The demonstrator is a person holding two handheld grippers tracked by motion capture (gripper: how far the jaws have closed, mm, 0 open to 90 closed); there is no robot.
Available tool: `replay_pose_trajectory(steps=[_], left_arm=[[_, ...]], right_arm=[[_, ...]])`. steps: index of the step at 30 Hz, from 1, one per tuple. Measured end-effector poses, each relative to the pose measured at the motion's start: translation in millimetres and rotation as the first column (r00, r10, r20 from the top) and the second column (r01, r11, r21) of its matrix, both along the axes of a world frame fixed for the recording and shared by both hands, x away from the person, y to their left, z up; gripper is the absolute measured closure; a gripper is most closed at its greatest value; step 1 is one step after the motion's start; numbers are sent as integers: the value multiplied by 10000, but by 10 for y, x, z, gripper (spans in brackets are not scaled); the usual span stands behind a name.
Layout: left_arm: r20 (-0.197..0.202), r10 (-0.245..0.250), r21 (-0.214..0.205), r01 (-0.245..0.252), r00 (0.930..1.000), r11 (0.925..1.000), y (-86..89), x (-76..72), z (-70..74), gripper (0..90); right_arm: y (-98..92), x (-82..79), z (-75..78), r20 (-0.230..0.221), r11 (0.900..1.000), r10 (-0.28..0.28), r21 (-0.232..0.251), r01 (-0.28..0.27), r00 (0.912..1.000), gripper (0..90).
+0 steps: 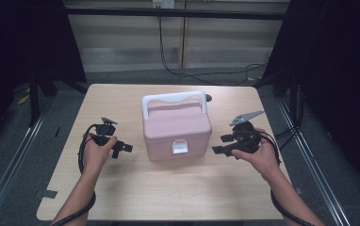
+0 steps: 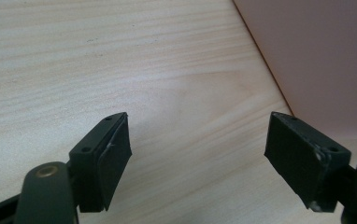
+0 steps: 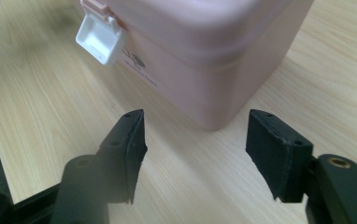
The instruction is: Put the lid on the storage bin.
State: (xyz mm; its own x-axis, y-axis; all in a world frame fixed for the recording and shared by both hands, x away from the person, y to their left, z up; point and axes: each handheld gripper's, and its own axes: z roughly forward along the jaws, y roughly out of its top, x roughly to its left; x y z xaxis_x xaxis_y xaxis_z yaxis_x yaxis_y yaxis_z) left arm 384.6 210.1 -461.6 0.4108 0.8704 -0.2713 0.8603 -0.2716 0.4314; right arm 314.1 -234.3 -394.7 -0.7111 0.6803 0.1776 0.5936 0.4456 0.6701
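Holding a gripper in each hand, I have the pink box (image 1: 177, 129) sitting near the middle of the table (image 1: 121, 197), between my two tools. My left gripper (image 1: 121, 149) hangs just left of the box with its jaws spread wide and nothing between them; in the left gripper view bare wood lies under the pads and the box's pink side wall (image 2: 326, 60) rises at the right, near but not touching. My right gripper (image 1: 221, 144) sits just right of the box, jaws apart and gripping nothing; in the right gripper view the box's near corner (image 3: 214, 70) stands just beyond the pads, apart from them.

Room to move is good: a broad strip of bare tabletop runs between the box and the near edge, and both side edges lie well outside my hands. Behind the box the top runs clear to its far edge.

The white handle (image 1: 173, 100) stands upright over the lid. The white latch (image 3: 100, 37) hangs flipped outward on the front. Beside it is a small dark printed mark (image 3: 137, 63), too blurred to read.
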Motion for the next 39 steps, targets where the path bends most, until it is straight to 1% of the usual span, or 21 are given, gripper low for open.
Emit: replay_pose_trajectory(steps=[3,4,6,7,9,12,15,17,18,19,22,23,24,26,29,31,32,35,36,37,39], left_arm=[[15,19,-30,-19,10000,10000,-1,-15,1,220],[103,-96,123,95,9999,9999,9,-20,11,219],[125,-103,84,102,9999,9999,14,-26,15,218],[223,-51,-3,52,9997,10000,34,-40,25,217],[221,-76,30,75,9997,10000,46,-50,27,215],[252,-51,75,49,9997,10000,80,-85,7,214],[269,-77,108,74,9996,9999,114,-114,-22,214],[241,-100,123,97,9997,9999,152,-135,-43,214],[241,-100,123,97,9997,9999,152,-135,-43,213],[322,-42,114,38,9995,9999,172,-153,-57,211],[260,-89,161,85,9996,9998,204,-167,-70,211],[293,-40,185,35,9996,9998,237,-178,-96,212],[225,-20,157,17,9997,9999,250,-189,-107,211],[312,44,148,-48,9995,9999,257,-198,-122,211],[378,-91,370,77,9992,9993,287,-224,-159,209],[360,-99,386,85,9993,9992,295,-231,-178,209],[508,-126,384,106,9986,9992,297,-245,-193,206],[605,-203,412,179,9980,9990,294,-257,-199,196],[709,-192,440,161,9973,9989,286,-267,-206,190],[744,-259,419,229,9969,9989,286,-276,-210,178],[1068,-429,436,384,9934,9983,286,-315,-233,167]], right_arm=[[-46,-31,-32,47,10000,-60,-11,60,10000,357],[-56,-39,-40,55,10000,-41,-34,41,10000,346],[-66,-46,-43,73,10000,-6,-50,7,10000,338],[-88,-61,-49,139,10000,-29,-12,30,9999,325],[-100,-69,-53,196,10000,-37,-8,37,9998,321],[-132,-90,-114,106,10000,-51,-49,52,9999,284],[-146,-102,-156,69,9999,-101,-97,101,9999,279],[-160,-124,-225,-23,9999,-69,-139,69,10000,268],[-160,-124,-225,-23,9999,-69,-139,69,10000,268],[-172,-140,-264,-71,9998,-81,-195,80,9999,267],[-196,-154,-320,-140,9997,-103,-229,100,9998,261],[-201,-161,-334,-123,9996,-158,-241,155,9998,260],[-207,-166,-349,-130,9995,-175,-260,172,9998,254],[-214,-170,-365,-158,9995,-175,-262,171,9997,250],[-232,-187,-429,-239,9992,-201,-345,192,9995,244],[-250,-204,-479,-347,9992,-200,-357,188,9992,243],[-255,-209,-492,-352,9989,-244,-402,230,9991,241],[-262,-221,-522,-359,9992,-231,-337,219,9991,241],[-264,-223,-533,-373,9993,-215,-322,203,9991,241],[-269,-233,-554,-426,9989,-221,-430,203,9988,240],[-274,-241,-583,-467,9990,-209,-413,190,9987,240]])
